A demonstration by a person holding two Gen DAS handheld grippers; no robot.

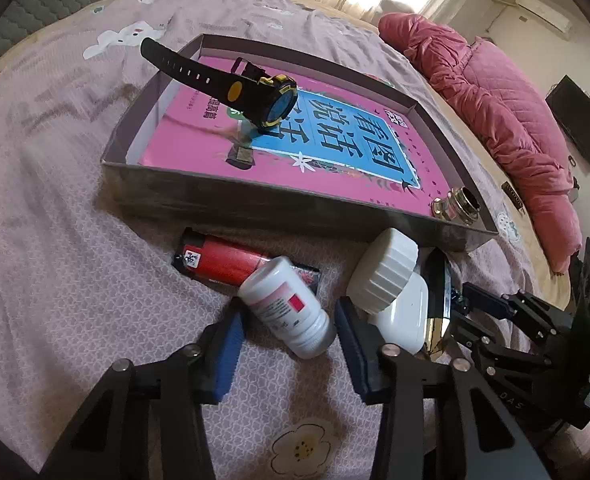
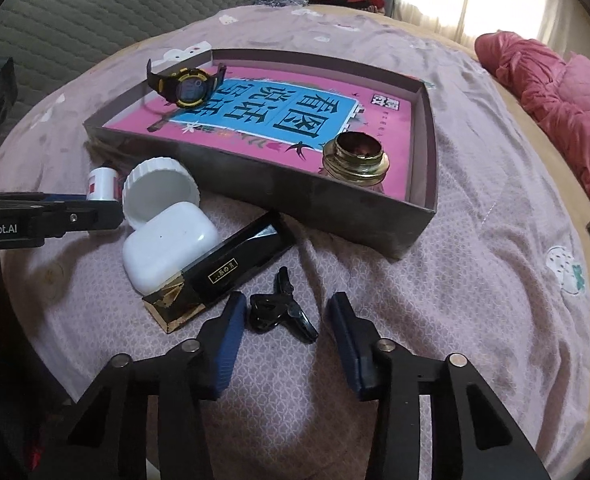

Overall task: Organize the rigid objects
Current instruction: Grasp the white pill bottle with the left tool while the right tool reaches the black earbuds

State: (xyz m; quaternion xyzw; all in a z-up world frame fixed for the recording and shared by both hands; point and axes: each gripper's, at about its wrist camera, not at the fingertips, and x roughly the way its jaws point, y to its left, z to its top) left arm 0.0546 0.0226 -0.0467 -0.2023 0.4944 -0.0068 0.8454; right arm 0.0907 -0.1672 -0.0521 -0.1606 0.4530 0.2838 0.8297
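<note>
My left gripper [image 1: 289, 311] is shut on a white pill bottle [image 1: 283, 304] that lies slantwise on the bed, one blue pad against each side. A red lighter [image 1: 223, 262] lies just beyond it. To its right are a white ribbed lid [image 1: 383, 270], a white earbuds case [image 1: 405, 312] and a black and gold box [image 1: 439, 304]. My right gripper [image 2: 287, 306] is open around a small black clip [image 2: 273, 312]. Its left pad sits close to the clip and its right pad stands apart. The black and gold box [image 2: 231, 264] lies just left of that gripper.
A grey cardboard tray [image 1: 255, 204] on the bed holds a pink book [image 1: 199, 132], a black and yellow watch [image 2: 189, 88] and a brass fitting [image 2: 355, 156]. A pink quilt [image 2: 555, 92] is bunched at the right. The lilac bedsheet [image 2: 475, 280] is bare right of the clip.
</note>
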